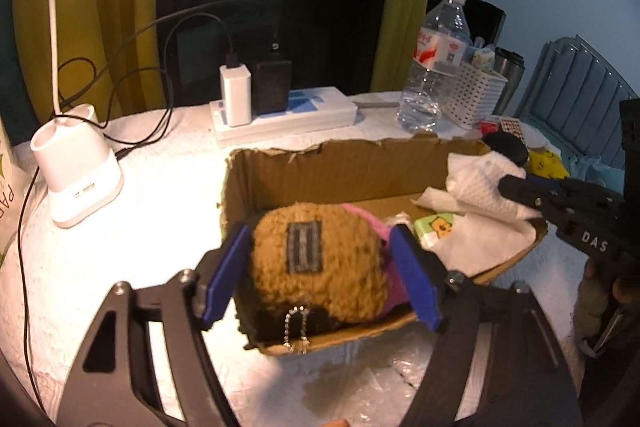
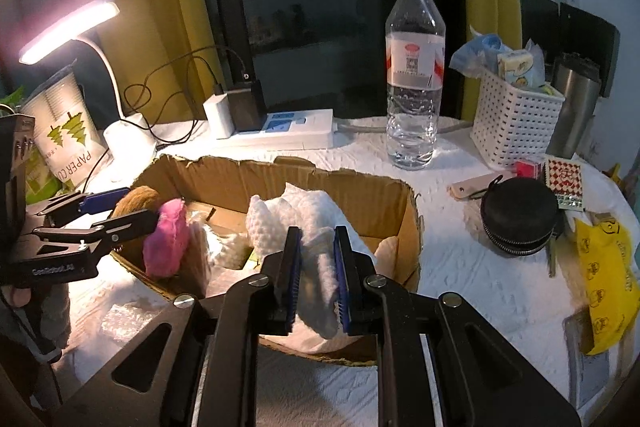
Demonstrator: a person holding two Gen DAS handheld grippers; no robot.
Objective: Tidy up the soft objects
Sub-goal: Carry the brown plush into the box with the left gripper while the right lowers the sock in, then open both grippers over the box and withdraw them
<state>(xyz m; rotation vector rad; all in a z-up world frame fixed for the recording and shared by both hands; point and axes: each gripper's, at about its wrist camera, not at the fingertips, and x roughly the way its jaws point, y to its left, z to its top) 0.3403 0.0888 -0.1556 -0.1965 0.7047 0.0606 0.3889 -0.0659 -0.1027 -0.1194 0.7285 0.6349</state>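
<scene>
A brown fuzzy plush pouch (image 1: 320, 263) with a grey patch and a bead chain lies at the near left end of an open cardboard box (image 1: 332, 167). My left gripper (image 1: 320, 279) straddles it with blue pads on both sides, jaws wide. A pink soft piece (image 2: 166, 243) sits beside the pouch. My right gripper (image 2: 316, 275) is shut on a white textured cloth (image 2: 296, 219) and holds it over the box's (image 2: 360, 187) right part. The right gripper also shows in the left wrist view (image 1: 516, 187), with the cloth (image 1: 480, 187) draped from it.
A water bottle (image 2: 414, 75), white perforated basket (image 2: 514, 123), steel tumbler (image 2: 574, 111), power strip with chargers (image 2: 280, 131), desk lamp (image 1: 76, 183) and paper cup pack (image 2: 64, 131) ring the box. A black round zip case (image 2: 518, 215) and yellow packet (image 2: 608, 279) lie to the right.
</scene>
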